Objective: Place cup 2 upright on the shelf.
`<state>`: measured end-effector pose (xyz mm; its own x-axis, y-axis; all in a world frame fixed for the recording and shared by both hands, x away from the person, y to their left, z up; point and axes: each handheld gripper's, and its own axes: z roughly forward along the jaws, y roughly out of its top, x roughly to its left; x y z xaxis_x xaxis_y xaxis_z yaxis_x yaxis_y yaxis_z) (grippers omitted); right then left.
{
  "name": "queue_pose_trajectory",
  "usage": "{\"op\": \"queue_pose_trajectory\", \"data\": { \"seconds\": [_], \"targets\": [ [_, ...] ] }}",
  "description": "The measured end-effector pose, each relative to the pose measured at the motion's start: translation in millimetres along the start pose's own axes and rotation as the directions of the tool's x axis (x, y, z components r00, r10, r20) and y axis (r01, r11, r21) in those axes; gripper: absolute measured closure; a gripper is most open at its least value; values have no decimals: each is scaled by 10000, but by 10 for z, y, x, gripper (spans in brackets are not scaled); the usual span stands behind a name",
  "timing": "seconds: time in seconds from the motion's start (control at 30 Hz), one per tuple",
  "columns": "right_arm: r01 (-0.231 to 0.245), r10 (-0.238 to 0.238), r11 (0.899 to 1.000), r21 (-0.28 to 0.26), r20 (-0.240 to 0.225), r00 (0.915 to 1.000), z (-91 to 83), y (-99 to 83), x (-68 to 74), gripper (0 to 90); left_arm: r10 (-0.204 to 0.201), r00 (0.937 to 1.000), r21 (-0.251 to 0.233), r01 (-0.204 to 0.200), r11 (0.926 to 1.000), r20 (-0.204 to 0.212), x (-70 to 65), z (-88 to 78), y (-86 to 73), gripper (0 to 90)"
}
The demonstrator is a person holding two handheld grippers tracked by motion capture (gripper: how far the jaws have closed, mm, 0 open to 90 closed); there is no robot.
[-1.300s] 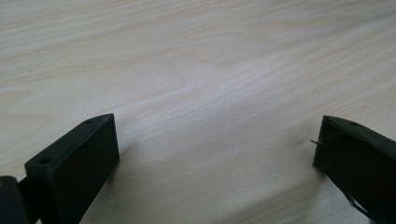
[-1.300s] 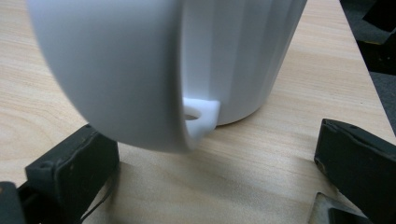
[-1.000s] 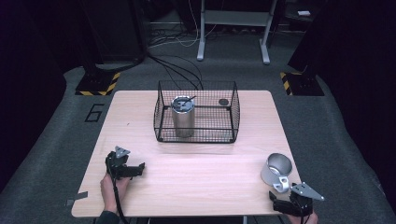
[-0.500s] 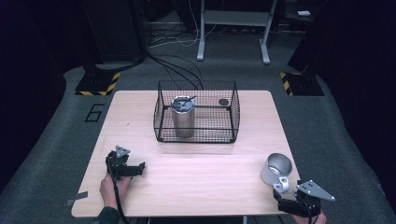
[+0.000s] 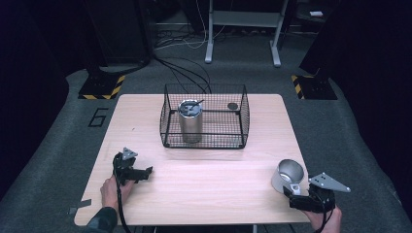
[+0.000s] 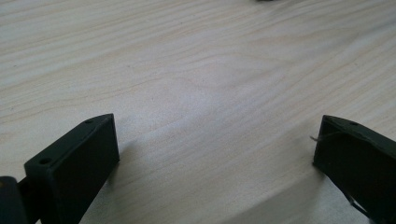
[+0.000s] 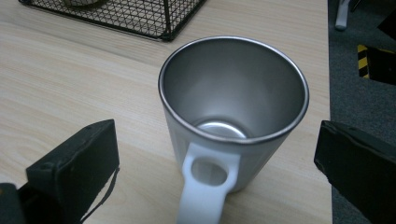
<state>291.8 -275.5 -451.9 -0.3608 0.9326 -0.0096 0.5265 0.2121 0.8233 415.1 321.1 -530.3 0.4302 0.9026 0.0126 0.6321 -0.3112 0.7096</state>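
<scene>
High view: wire basket (image 5: 240, 116) w/ tumbler (image 5: 190, 121) well beyond mug (image 5: 286, 174).

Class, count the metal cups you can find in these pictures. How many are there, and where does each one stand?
2. One lidded cup stands inside the wire basket at mid-table. One open mug stands at the table's near right corner, just ahead of the right gripper.

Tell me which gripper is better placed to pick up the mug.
The right gripper. Its open jaws stand on both sides of the mug, with the handle facing it. The left gripper is open over bare table, far across.
</scene>
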Motion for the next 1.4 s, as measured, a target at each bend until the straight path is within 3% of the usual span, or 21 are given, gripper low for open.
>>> {"op": "queue_pose_trajectory", "data": {
  "seconds": [0.37,0.77,1.13,1.4],
  "targets": [
    [127,-133,9987,492,109,9999,201,222,-84,0,27,10000,-16,-27,10000,14,2,2,2,0],
    [89,-111,9945,1041,209,9997,382,253,-81,32,-3,10000,-89,3,10000,-29,-2,8,0,0],
    [-24,1,9935,1135,209,9998,400,255,-87,44,130,9999,-98,-131,9999,-68,5,9,3,0],
    [-76,56,9930,1182,175,9998,426,246,-94,56,-31,10000,-67,31,10000,-30,-6,7,-1,0]
  ]
}}
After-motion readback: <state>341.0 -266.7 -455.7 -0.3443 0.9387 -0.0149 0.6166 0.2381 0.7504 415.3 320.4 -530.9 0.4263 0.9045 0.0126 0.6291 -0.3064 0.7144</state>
